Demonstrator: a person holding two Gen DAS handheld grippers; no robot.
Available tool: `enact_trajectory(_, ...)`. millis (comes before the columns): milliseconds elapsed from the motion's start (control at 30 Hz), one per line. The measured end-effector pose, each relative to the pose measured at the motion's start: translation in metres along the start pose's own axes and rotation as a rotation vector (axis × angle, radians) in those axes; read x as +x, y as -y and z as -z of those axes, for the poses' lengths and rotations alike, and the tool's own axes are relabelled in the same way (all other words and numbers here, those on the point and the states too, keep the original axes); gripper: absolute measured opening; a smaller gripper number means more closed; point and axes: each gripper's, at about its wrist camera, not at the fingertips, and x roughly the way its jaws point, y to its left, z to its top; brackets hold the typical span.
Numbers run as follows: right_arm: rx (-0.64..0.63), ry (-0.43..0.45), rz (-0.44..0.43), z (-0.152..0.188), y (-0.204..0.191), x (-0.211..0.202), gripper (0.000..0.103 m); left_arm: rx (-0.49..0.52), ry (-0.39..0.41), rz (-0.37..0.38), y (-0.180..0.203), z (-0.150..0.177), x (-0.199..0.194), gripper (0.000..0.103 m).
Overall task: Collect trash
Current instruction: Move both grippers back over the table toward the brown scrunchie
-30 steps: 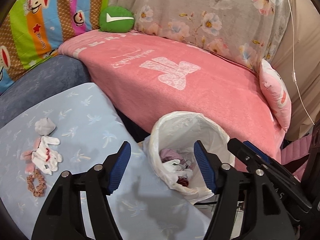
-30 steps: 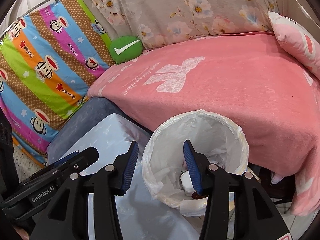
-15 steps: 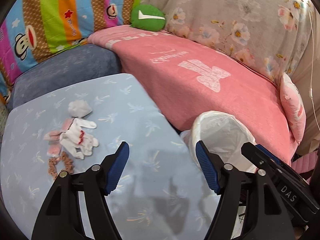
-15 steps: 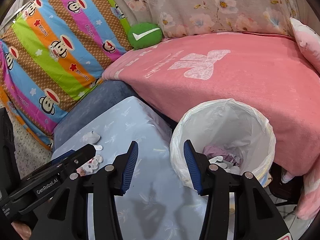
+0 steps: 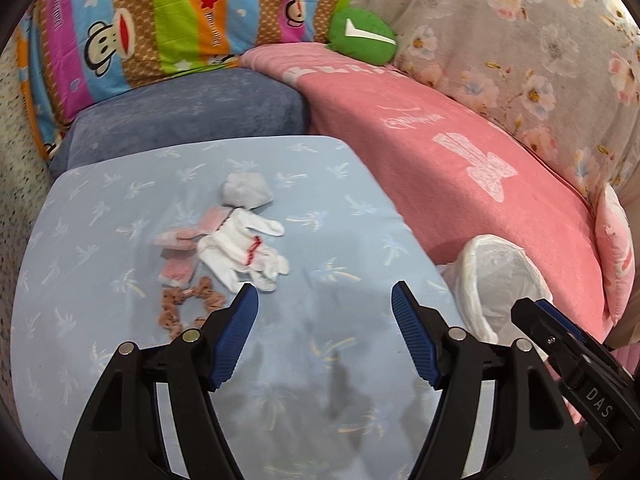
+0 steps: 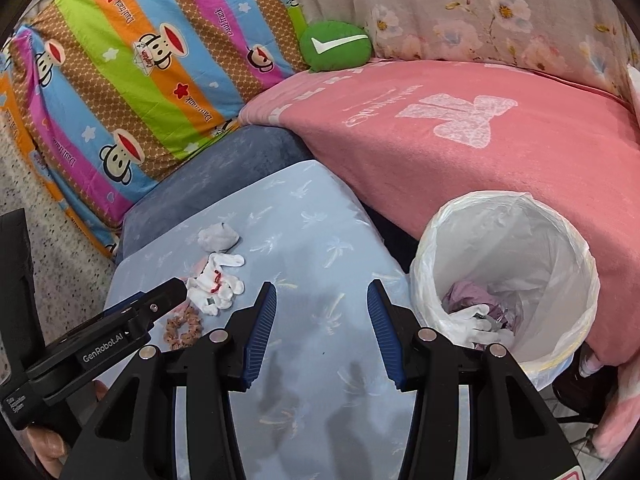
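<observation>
both grippers have swung away from the bin toward the pale blue table top since 1 second ago, so the litter that sat at the far left of the left view now lies near its middle. the white glove [image 5: 244,248] with a red mark lies flat in the center-left of that frame, just above and beside the left gripper [image 5: 324,308], whose blue pads stand wide apart with nothing between them. touching the glove's upper end is a crumpled grey-white tissue wad [image 5: 245,191]; against its left side lie a few pink wrappers [image 5: 180,252], and below them a brown scrunchie [image 5: 184,306] curls just beside the left finger tip. all of this rests on the blue palm-print table [image 5: 340,208].

from the right view the same pile sits left of center: glove [image 6: 216,280], wad [image 6: 218,237], scrunchie [image 6: 182,322]. the right gripper [image 6: 322,304] hangs over bare cloth [image 6: 312,240], fingers spread and holding nothing. the white-lined trash bin [image 6: 560,240] stands at the right of that frame, beside the table edge, with another white glove and some pinkish scraps inside. behind it runs a pink blanket [image 6: 480,168], with a green cushion [image 6: 334,45] at the top center and a striped monkey-print cover [image 6: 140,60] in the upper left.
</observation>
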Motion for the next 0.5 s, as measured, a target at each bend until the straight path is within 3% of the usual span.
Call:
enact_trajectory(200,-0.050,-0.034,-0.016,0.002,-0.030,0.017,0.050,-0.038,-0.009,-0.064,-0.034,0.004,0.004,0.072)
enact_trajectory(500,-0.118,-0.088,-0.043,0.005,-0.079,0.060,0.055,-0.102,-0.047,-0.148,-0.087,0.011,0.020,0.073)
